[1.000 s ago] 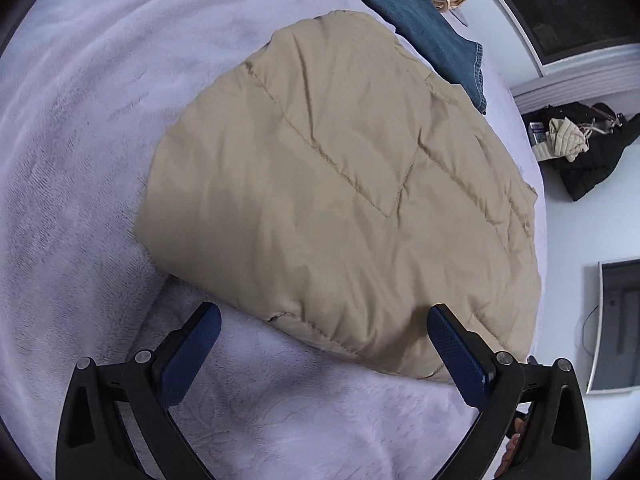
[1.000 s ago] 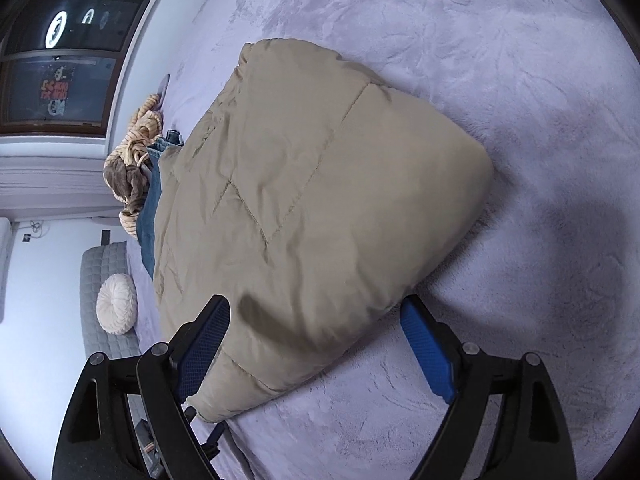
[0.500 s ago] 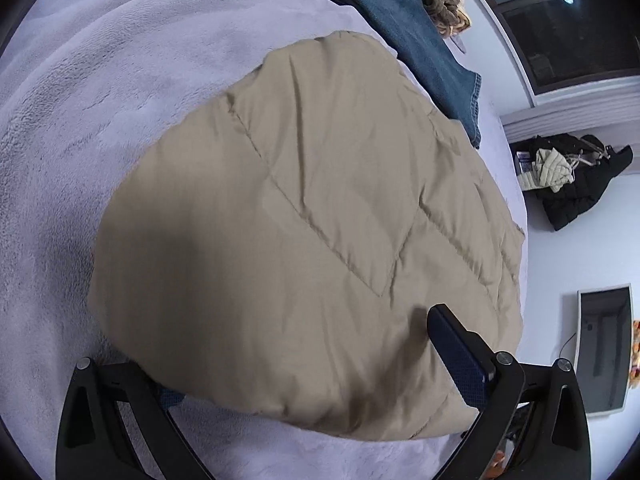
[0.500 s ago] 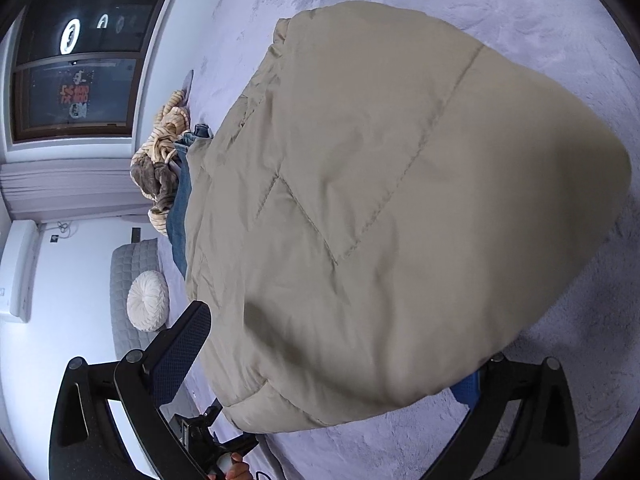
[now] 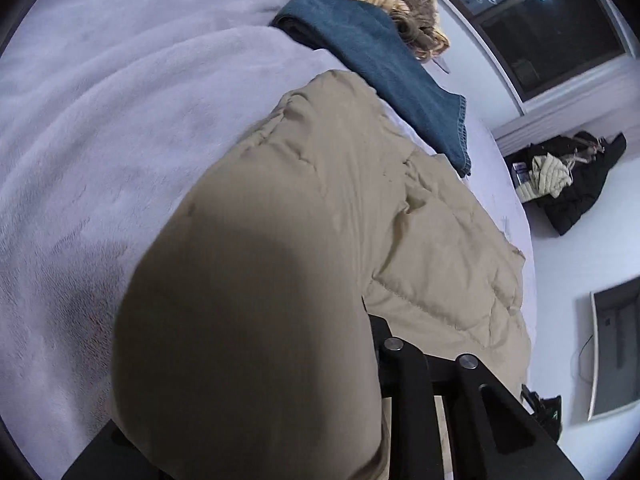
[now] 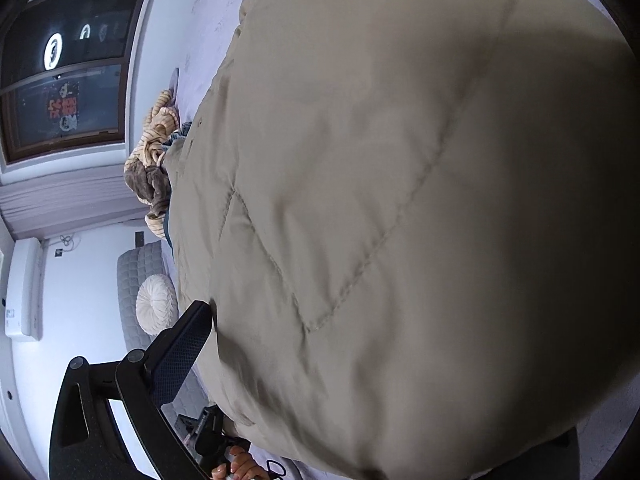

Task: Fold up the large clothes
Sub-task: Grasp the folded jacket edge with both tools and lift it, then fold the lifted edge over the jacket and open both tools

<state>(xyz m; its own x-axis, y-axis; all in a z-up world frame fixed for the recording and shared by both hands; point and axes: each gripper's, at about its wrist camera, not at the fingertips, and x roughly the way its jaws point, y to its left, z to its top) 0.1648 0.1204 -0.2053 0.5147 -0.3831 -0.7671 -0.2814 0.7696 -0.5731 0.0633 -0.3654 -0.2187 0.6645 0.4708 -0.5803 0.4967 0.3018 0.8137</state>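
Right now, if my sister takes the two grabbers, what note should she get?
Left hand-held gripper: jaws closing on the near edge of the tan puffy coat, fabric bunched between them.
Right hand-held gripper: jaws wide, closing around another part of the coat's near edge; one finger is hidden under it.
The coat lies on the lilac blanket, beside folded blue jeans.
Done: both grippers are at the edge.
Left: finish both grips, then probably fold the coat over.
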